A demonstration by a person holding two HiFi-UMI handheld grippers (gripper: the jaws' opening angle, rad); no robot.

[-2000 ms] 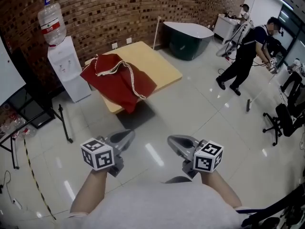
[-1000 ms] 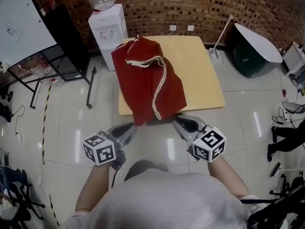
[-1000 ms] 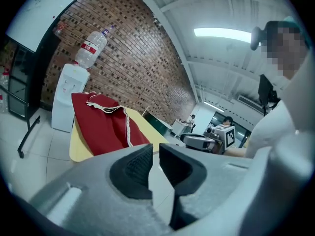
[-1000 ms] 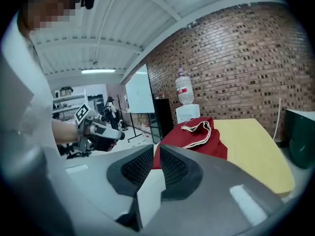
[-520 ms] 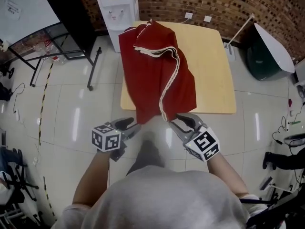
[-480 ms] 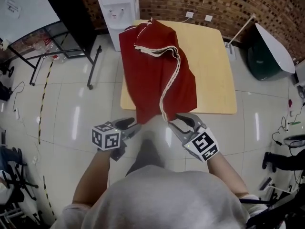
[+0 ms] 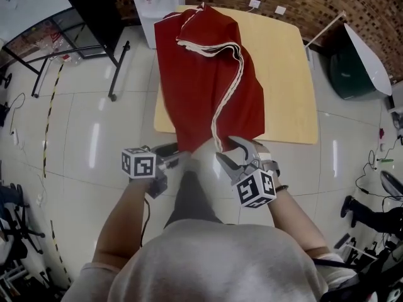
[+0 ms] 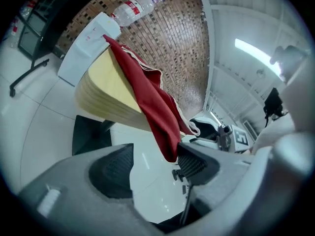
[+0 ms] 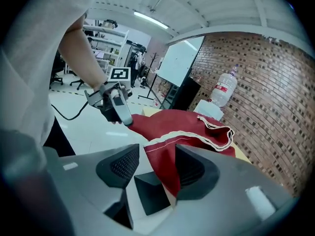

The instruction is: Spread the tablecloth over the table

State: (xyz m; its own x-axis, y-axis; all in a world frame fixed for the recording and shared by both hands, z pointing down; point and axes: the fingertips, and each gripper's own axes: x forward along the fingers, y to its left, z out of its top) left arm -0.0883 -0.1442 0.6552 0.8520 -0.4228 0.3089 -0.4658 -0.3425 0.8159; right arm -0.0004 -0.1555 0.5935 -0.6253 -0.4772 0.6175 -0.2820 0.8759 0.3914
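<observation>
Table (image 7: 286,74) edge | left gripper (image 7: 179,156), right gripper (image 7: 228,151) held low | fingers (image 9: 120,167) just opened wide, tablecloth (image 7: 201,74) hem loose between

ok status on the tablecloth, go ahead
left gripper, right gripper: fingers just opened wide. red tablecloth hem between each pair, ungripped. rest bunched on table, nothing in the way.

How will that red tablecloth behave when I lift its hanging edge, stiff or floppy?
Likely floppy: the tablecloth lies bunched in folds and droops over the table edge. Probably light, since its hanging corner dangles in thin folds. It may slide easily on the smooth table when pulled.
</observation>
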